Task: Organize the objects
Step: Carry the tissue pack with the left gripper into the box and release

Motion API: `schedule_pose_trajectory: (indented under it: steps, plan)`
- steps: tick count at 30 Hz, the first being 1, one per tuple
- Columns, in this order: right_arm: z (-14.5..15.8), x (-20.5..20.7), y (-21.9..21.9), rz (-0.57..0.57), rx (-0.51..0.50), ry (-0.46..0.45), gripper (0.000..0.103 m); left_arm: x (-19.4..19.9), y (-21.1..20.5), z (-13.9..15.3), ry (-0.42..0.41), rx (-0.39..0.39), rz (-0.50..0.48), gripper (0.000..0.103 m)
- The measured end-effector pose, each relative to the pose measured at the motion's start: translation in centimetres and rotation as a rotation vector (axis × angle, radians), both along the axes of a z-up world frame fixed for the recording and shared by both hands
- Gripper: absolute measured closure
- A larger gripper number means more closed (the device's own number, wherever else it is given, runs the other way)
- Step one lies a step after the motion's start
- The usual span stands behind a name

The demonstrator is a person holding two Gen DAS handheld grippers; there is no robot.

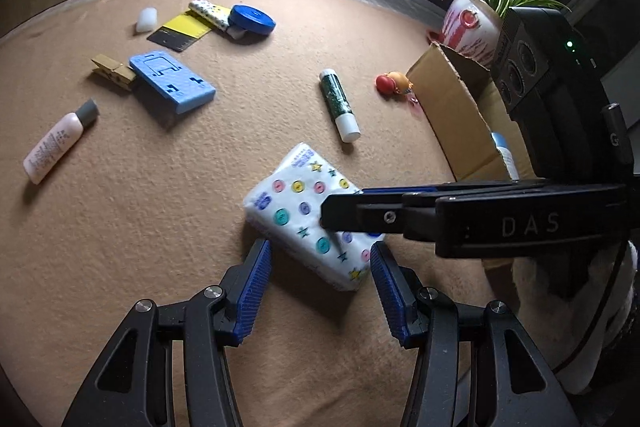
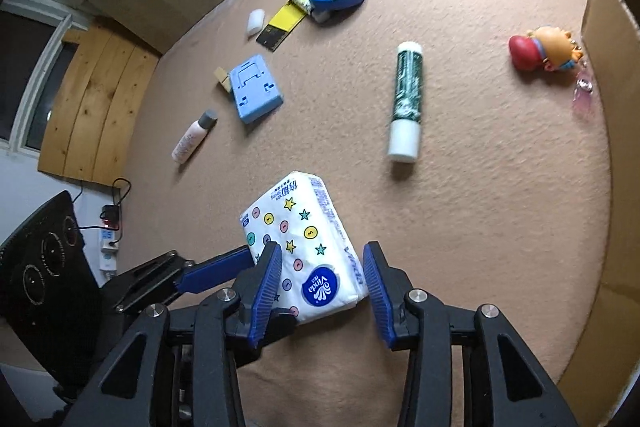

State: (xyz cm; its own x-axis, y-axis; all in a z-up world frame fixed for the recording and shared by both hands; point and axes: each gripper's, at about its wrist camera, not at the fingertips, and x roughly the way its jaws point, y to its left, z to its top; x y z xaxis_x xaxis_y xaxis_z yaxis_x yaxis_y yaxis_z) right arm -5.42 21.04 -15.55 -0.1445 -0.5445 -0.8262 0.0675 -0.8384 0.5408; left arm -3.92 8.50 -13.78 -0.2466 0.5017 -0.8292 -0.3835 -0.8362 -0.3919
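A white tissue pack point(image 1: 296, 211) point(image 2: 304, 247) printed with coloured dots and stars lies flat on the peach cloth. In the left wrist view my left gripper point(image 1: 319, 247) stands open, the pack's near corner between its blue pads and a gap on the left side. My right gripper point(image 1: 332, 215) reaches in from the right, its tips over the pack. In the right wrist view the right gripper point(image 2: 322, 247) straddles the pack's near end. Its left pad is at the pack's edge and its right pad is a little apart. One of the left gripper's fingers point(image 2: 216, 269) shows beside it.
A cardboard box point(image 1: 452, 107) point(image 2: 604, 107) stands open at the right, a toy figure point(image 2: 548, 49) and a potted plant point(image 1: 472, 27) near it. Further back lie a green glue stick point(image 2: 406, 103), blue stand point(image 1: 172, 83), clothespin point(image 1: 113, 73), pink bottle point(image 1: 60, 143), blue tape measure point(image 1: 253, 19) and yellow ruler point(image 1: 180, 33).
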Motion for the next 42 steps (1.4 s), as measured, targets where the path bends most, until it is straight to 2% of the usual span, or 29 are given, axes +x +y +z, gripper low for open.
schedule_pose_trajectory:
  steps: [8,18,30,42]
  plan:
    - [0.2,0.5,0.1,-0.01,-0.029,-0.012,0.07,0.0,0.3,0.0,-0.009,0.003,-0.004,0.049]
    - [4.4,1.9,2.5,-0.069,-0.034,0.085,0.07,0.3,2.0,3.3,0.065,0.013,-0.055,0.05]
    - [8.9,5.1,10.2,-0.23,0.016,0.189,0.07,1.1,9.5,7.7,0.15,0.08,-0.2,0.05]
    - [9.3,8.4,17.0,-0.376,0.058,0.199,0.07,2.7,18.0,8.6,0.156,0.112,-0.351,0.05]
